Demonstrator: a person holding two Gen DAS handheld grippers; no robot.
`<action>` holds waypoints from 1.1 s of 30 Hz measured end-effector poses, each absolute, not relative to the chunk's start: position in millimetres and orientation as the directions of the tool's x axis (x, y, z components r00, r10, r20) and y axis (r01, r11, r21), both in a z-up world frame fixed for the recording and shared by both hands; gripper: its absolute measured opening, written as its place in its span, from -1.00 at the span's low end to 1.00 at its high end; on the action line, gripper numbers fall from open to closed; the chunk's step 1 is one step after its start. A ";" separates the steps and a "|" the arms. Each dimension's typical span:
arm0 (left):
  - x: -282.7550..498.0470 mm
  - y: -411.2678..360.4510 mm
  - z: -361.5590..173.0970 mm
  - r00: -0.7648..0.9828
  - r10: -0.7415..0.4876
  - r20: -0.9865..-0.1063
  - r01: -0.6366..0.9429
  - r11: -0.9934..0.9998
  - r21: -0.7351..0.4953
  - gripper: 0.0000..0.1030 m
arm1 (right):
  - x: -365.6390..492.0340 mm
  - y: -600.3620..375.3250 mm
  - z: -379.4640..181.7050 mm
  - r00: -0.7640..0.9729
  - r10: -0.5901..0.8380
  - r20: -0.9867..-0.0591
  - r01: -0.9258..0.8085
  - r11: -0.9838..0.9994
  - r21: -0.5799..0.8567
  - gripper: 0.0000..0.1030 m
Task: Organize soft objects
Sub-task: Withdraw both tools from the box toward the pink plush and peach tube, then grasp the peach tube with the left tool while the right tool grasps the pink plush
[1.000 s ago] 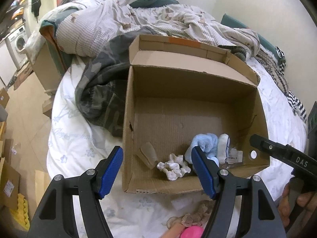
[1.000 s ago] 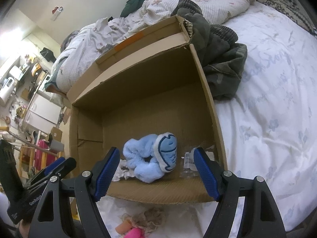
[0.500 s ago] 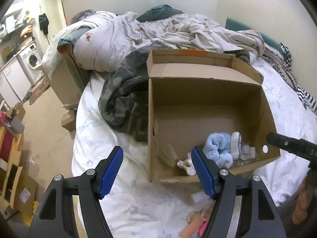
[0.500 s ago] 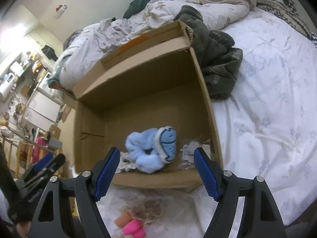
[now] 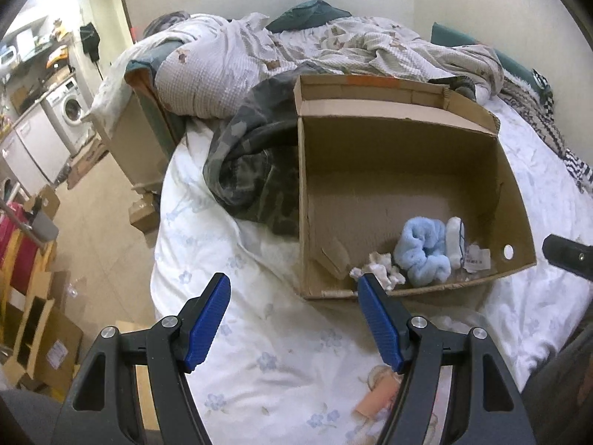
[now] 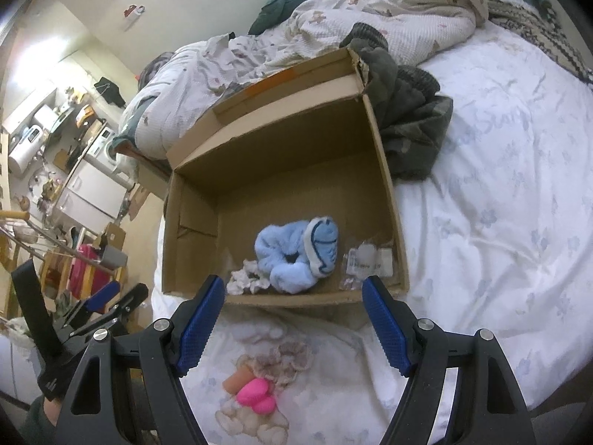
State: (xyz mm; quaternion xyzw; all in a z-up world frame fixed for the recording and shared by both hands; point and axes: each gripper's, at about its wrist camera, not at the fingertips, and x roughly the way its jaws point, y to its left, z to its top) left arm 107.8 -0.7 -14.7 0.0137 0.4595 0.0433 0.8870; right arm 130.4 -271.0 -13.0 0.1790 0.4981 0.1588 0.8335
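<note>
Both the left gripper [image 5: 292, 315] and the right gripper [image 6: 292, 319] gape empty above the white flowered bedsheet [image 6: 500, 244]. The open brown cardboard box [image 6: 385, 193] has a bare far half. The tag inside it is unreadable.

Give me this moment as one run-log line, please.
left gripper: open, empty | right gripper: open, empty | cardboard box: blue plush inside | pink toy: on bed

Black plastic gripper arms, ridged blue fingers [image 5: 207, 320] (both tools alike), silver pivot screws

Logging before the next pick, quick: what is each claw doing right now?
Left claw: open, holding nothing, above the bedsheet.
Right claw: open, holding nothing, near the cardboard box.
</note>
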 end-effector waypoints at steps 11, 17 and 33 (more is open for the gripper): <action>96.8 0.6 -30.2 0.504 0.067 -0.861 -0.082 0.996 0.029 0.33 | 118.4 -243.9 -42.2 0.287 0.540 -0.791 -0.105 0.839 0.534 0.59; 102.7 12.5 -36.9 0.470 0.068 -0.880 -0.134 0.991 0.004 0.33 | 116.2 -214.1 -75.1 0.103 0.541 -0.834 -0.136 0.839 0.527 0.59; 100.8 26.9 -52.5 0.395 0.011 -0.919 -0.135 0.990 -0.046 0.33 | 101.7 -140.2 -134.8 -0.172 0.439 -0.882 -0.261 0.843 0.470 -0.18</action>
